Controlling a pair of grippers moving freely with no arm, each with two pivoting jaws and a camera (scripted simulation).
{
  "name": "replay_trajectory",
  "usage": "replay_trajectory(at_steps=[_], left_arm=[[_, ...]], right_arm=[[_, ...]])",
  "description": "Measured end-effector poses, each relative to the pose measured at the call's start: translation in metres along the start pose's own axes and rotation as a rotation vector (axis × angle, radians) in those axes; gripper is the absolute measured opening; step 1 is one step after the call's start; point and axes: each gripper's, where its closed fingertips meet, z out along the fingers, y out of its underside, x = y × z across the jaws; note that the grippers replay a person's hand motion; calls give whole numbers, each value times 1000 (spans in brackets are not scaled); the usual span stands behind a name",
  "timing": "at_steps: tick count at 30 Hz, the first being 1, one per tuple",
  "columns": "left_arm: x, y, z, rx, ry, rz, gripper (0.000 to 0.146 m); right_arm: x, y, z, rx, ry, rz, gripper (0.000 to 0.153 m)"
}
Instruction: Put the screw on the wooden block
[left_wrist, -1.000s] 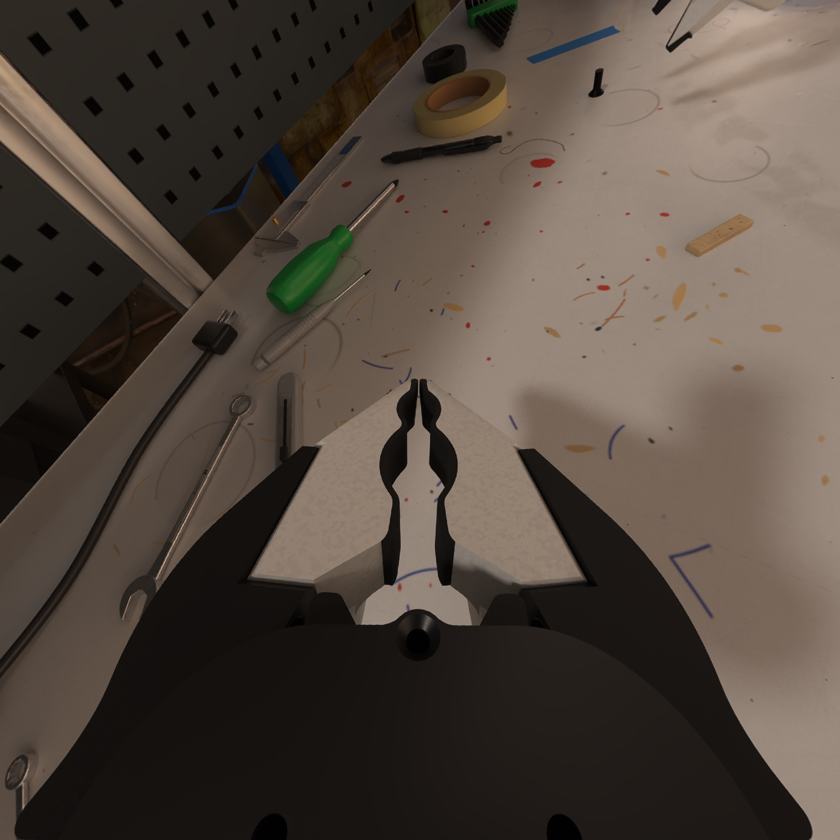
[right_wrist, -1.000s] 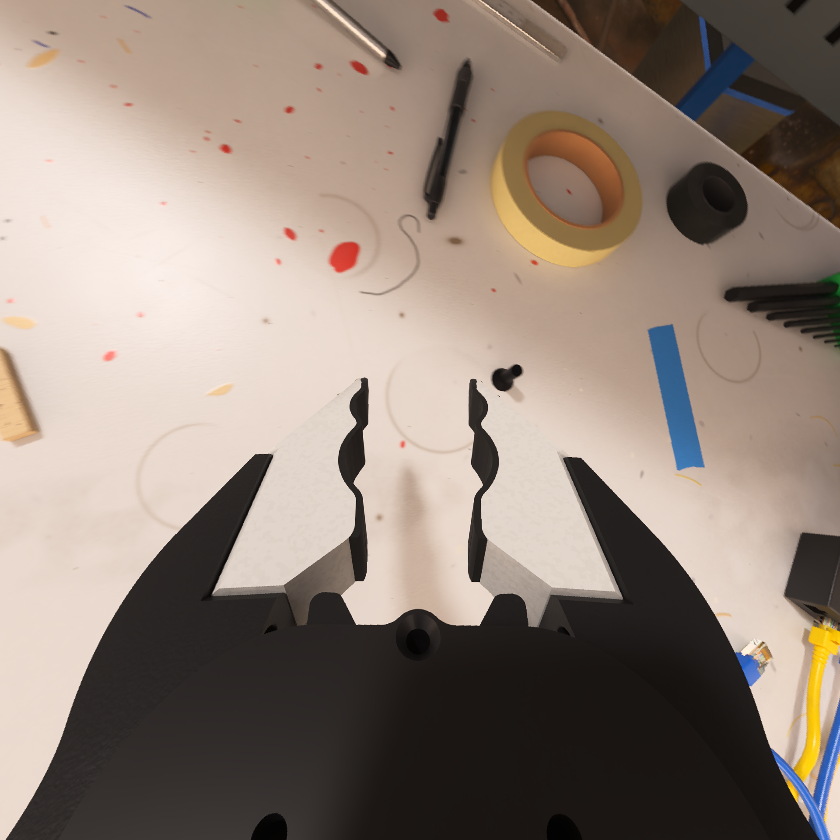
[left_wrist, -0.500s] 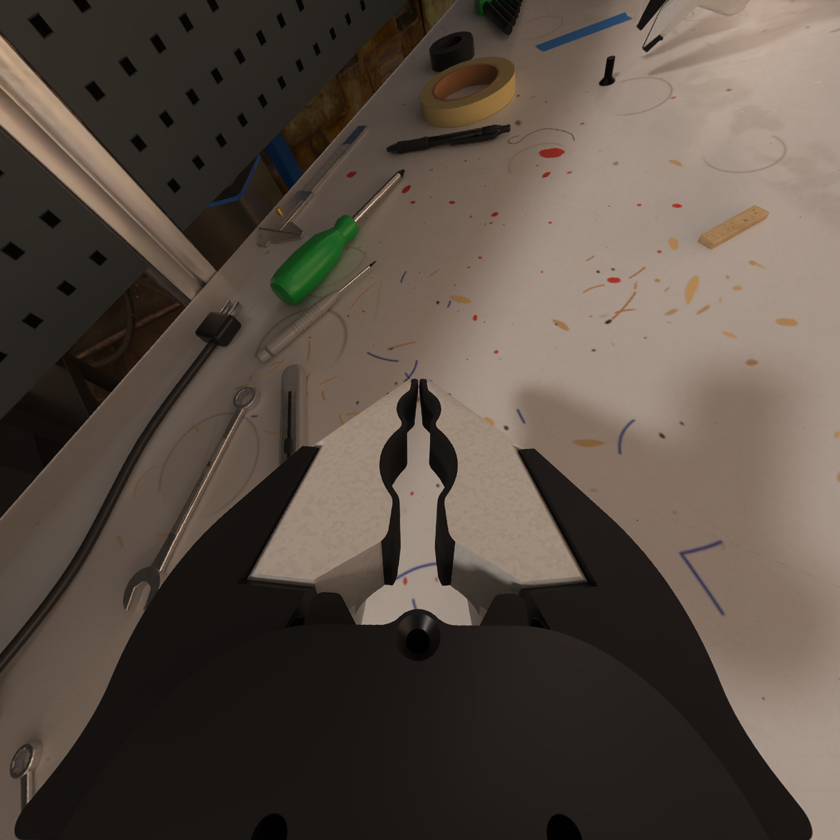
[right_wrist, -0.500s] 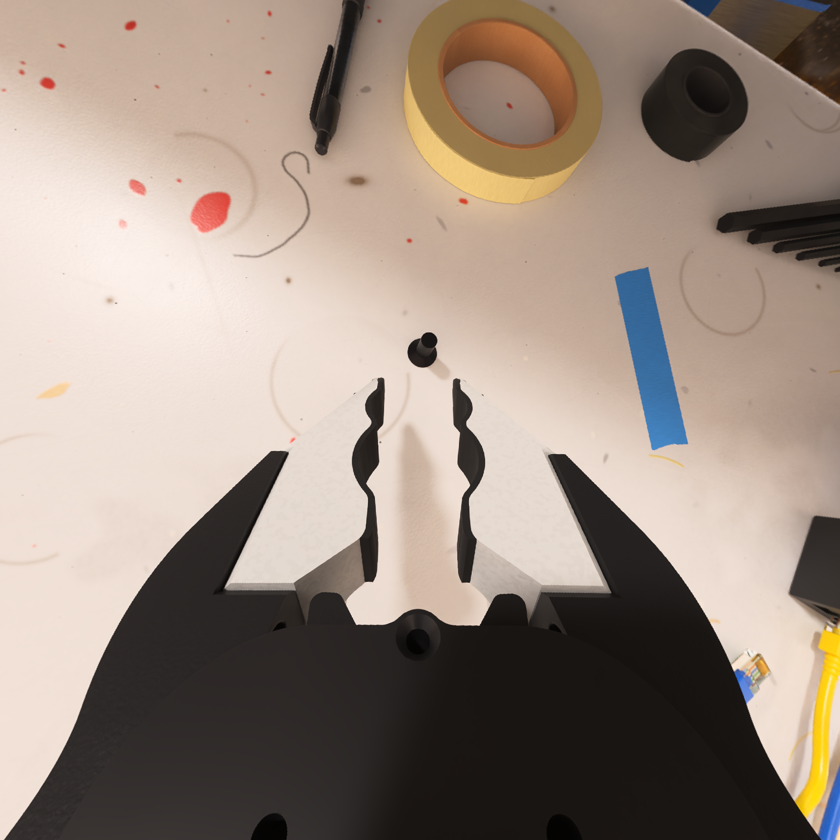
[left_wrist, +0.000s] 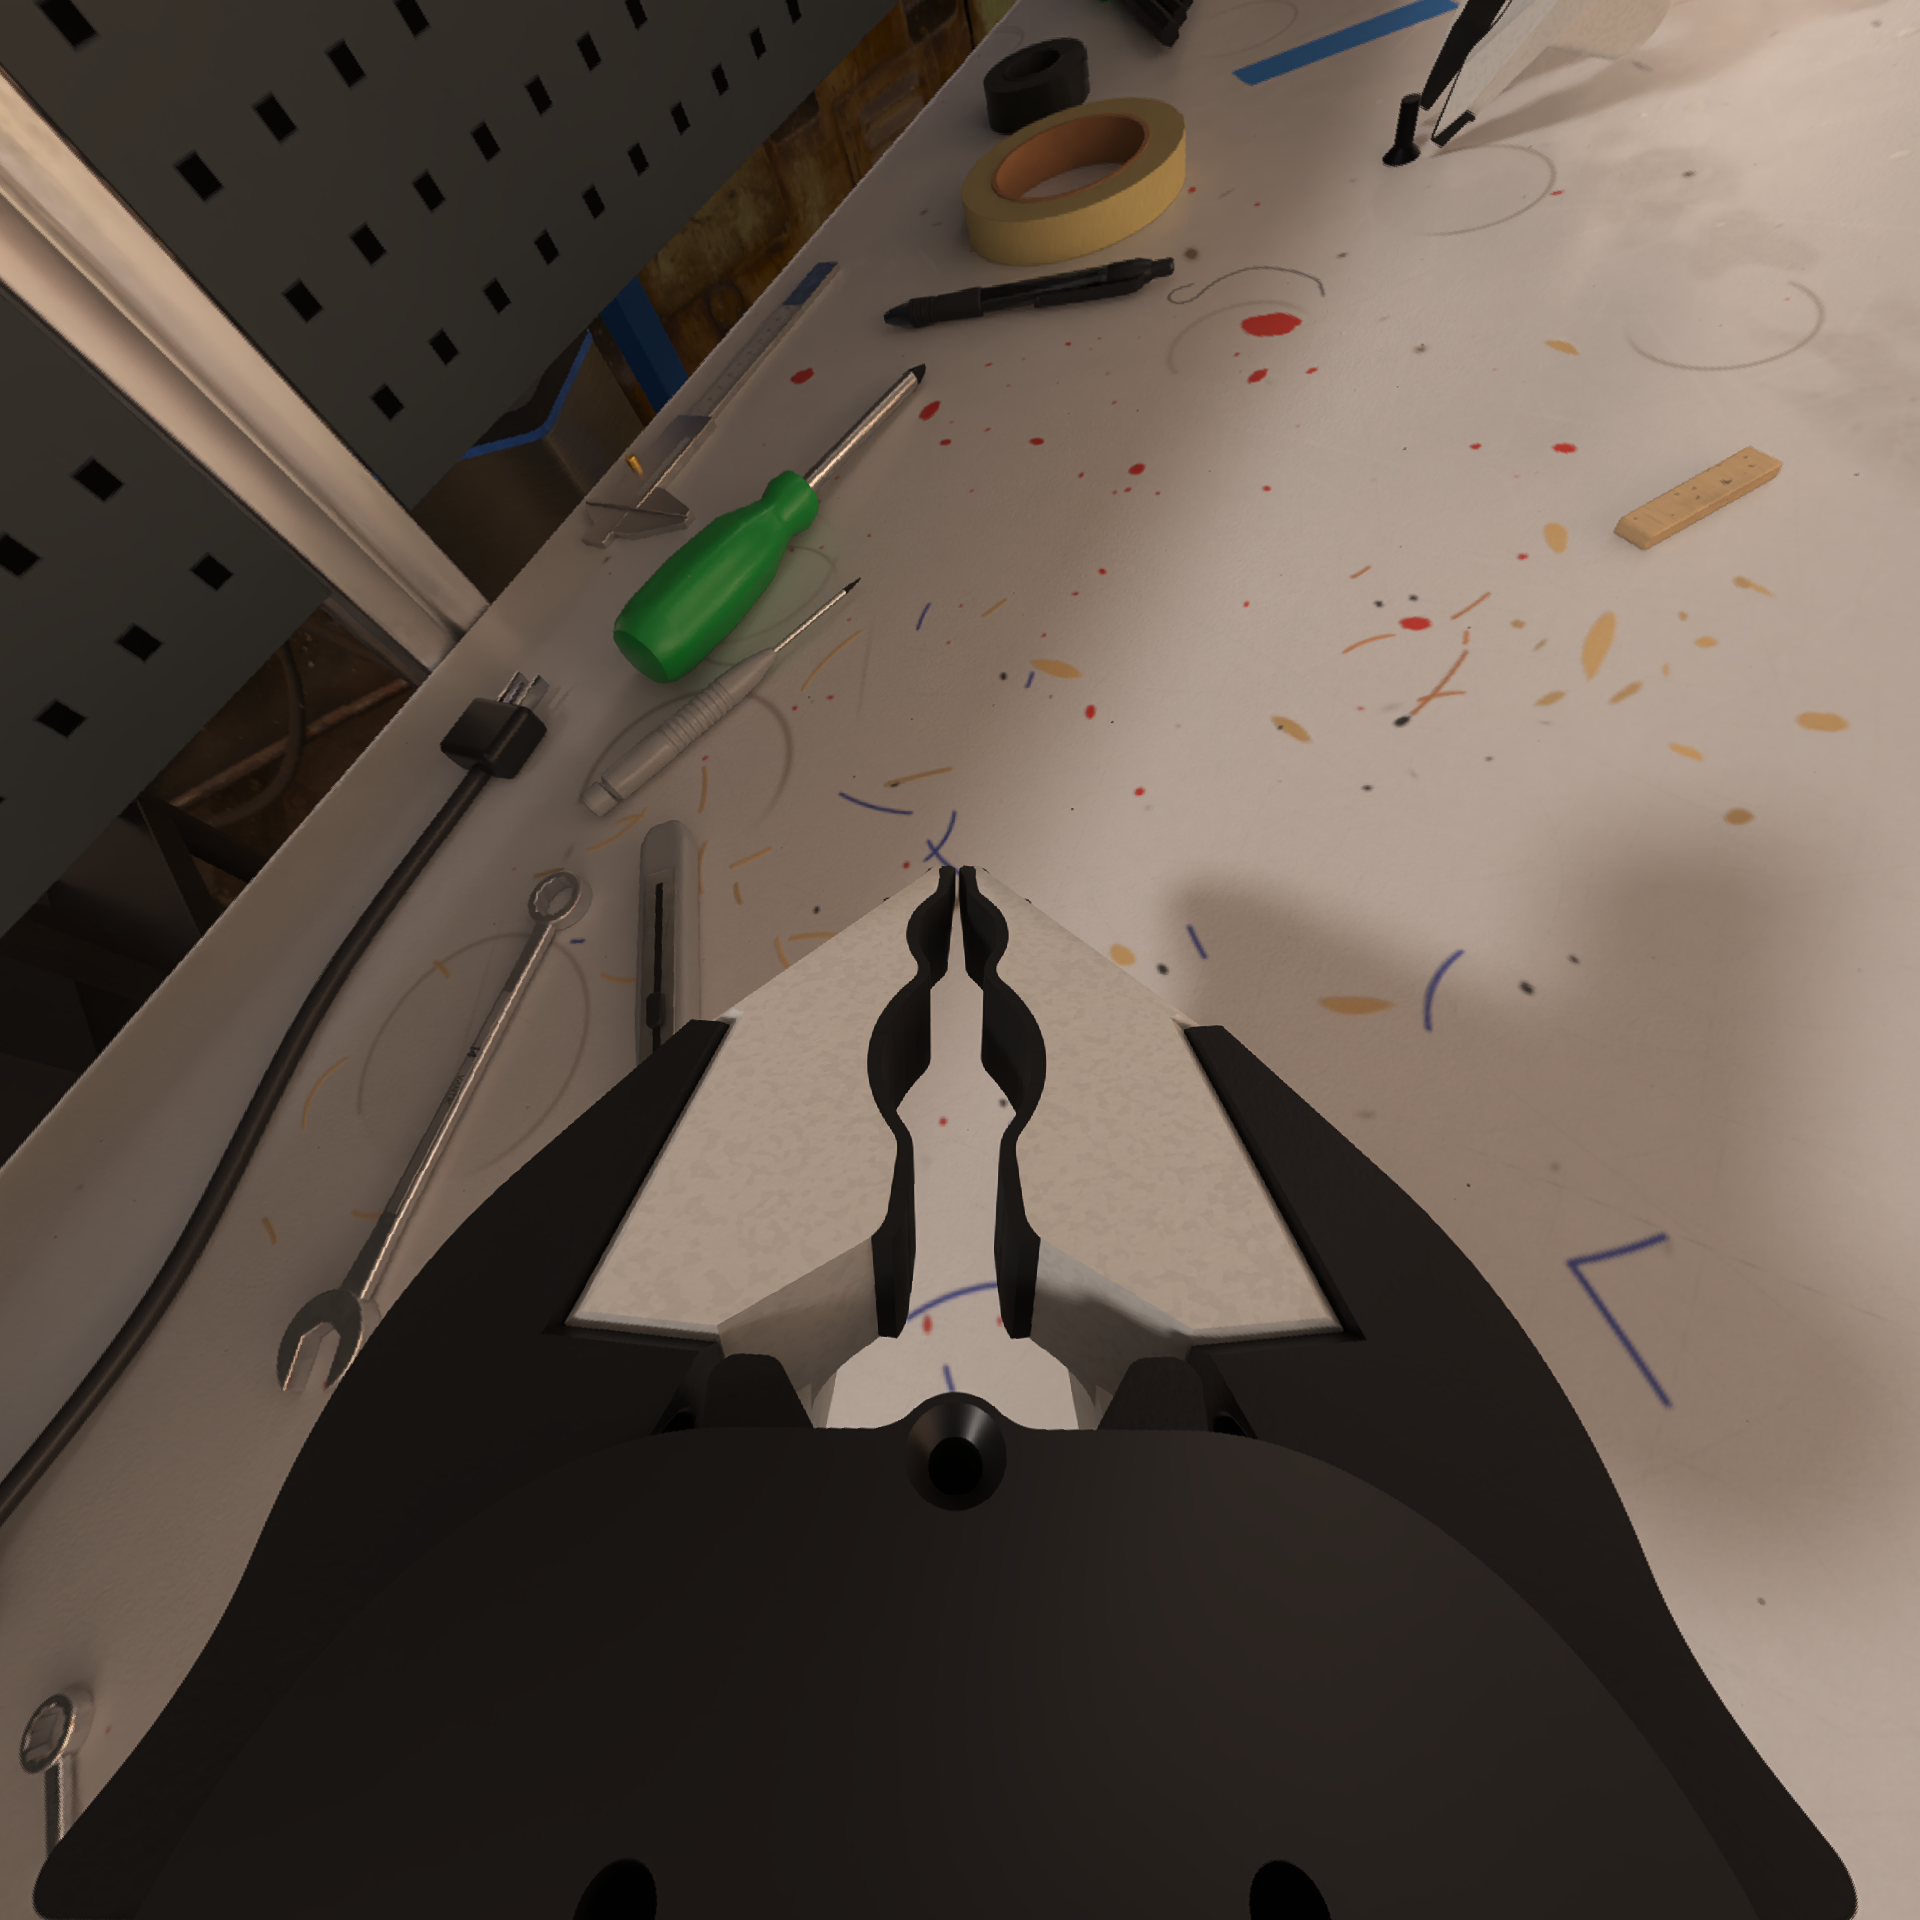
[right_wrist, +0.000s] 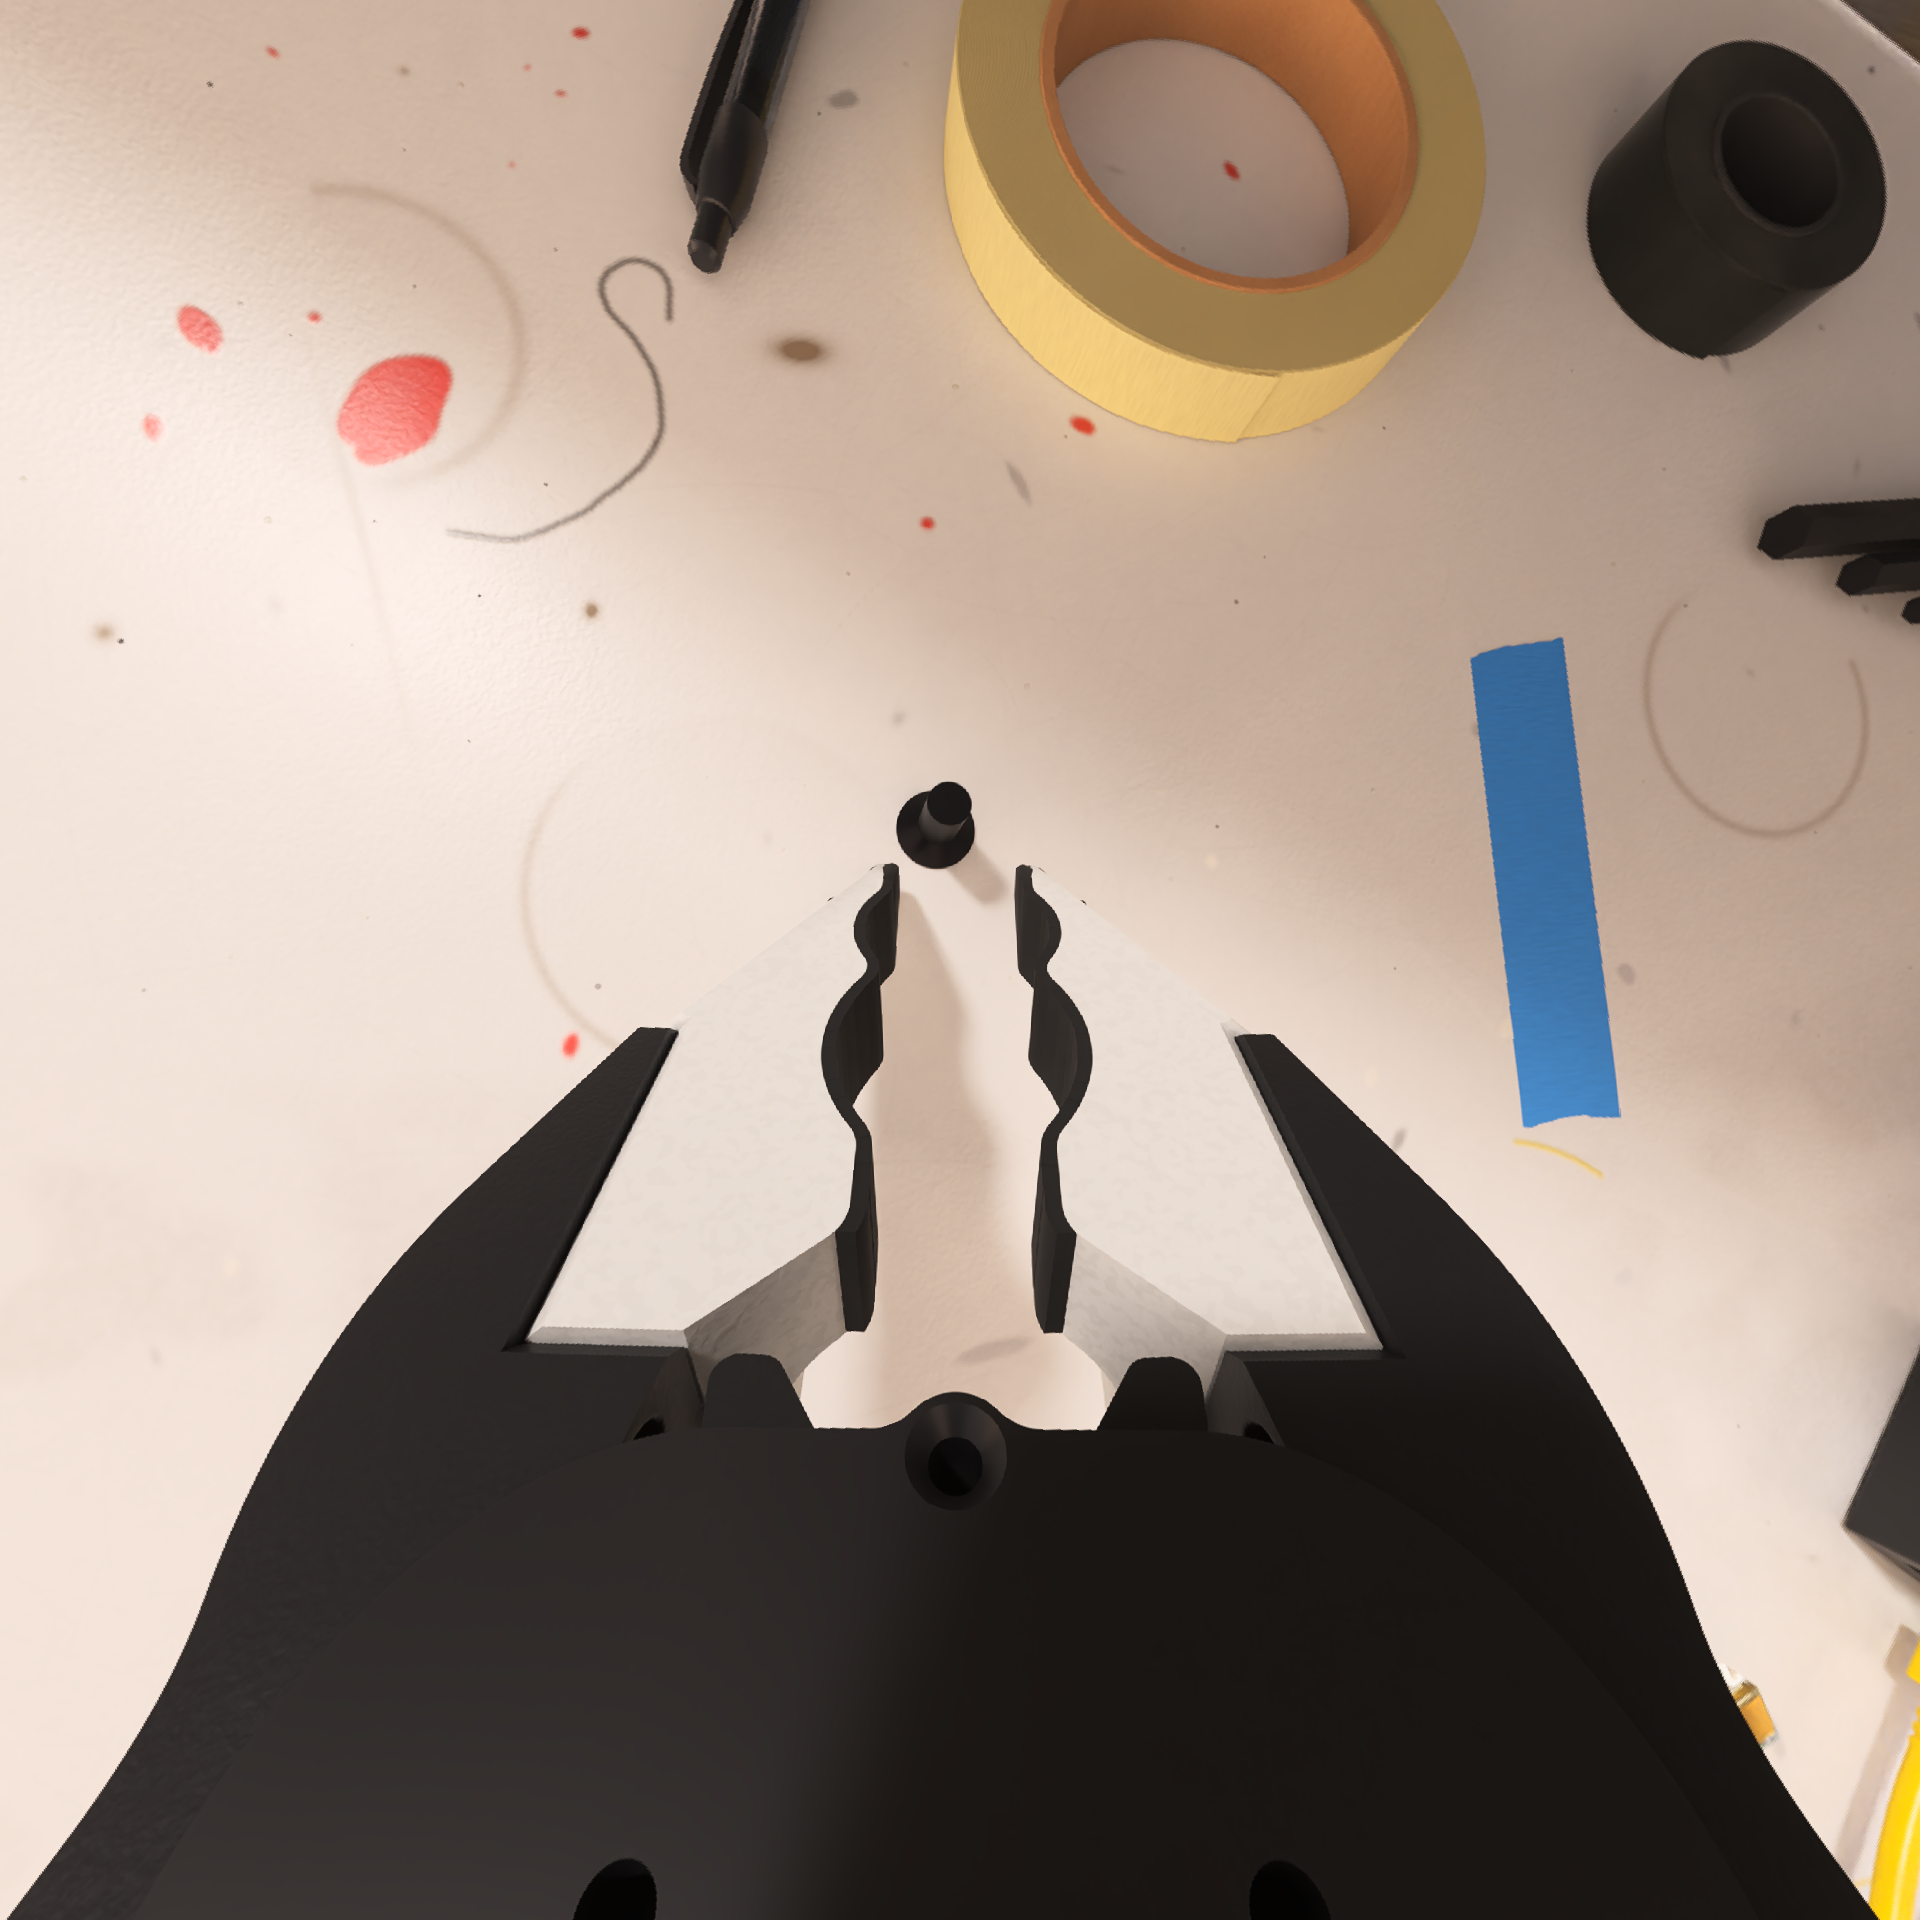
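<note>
A small black screw (right_wrist: 937, 824) stands head-down on the white bench, just beyond my right gripper (right_wrist: 956, 878). The right gripper is open, its tips a screw's width apart, and close above the bench. In the left wrist view the screw (left_wrist: 1405, 130) stands at the far top right beside the right gripper (left_wrist: 1455, 114). The wooden block (left_wrist: 1698, 497), a small tan strip, lies flat at the right. My left gripper (left_wrist: 956, 878) is shut and empty, hovering over the bench's near left part.
A yellow tape roll (right_wrist: 1216, 197), a black cylinder (right_wrist: 1745, 197), a black pen (right_wrist: 732, 135) and a blue tape strip (right_wrist: 1543, 883) lie around the screw. A green screwdriver (left_wrist: 717, 571), wrench (left_wrist: 436, 1132), utility knife (left_wrist: 660, 935) and cable (left_wrist: 312, 1018) line the bench's left edge.
My right gripper has moved forward and down toward the screw and narrowed its opening; the screw now sits just ahead of its tips. The left gripper has drifted slightly and stays shut.
</note>
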Motion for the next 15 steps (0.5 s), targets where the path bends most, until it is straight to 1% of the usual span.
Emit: replay_trajectory(at_steps=[7, 11, 15], left_arm=[[-1, 3, 1, -8, -2, 1, 1], [-2, 4, 1, -9, -4, -2, 0], [-4, 4, 0, -7, -5, -3, 0]], right_arm=[[1, -7, 6, -7, -27, -32, 16], [-1, -10, 9, -12, -41, -50, 8], [-2, -11, 10, -11, -39, -51, 8]])
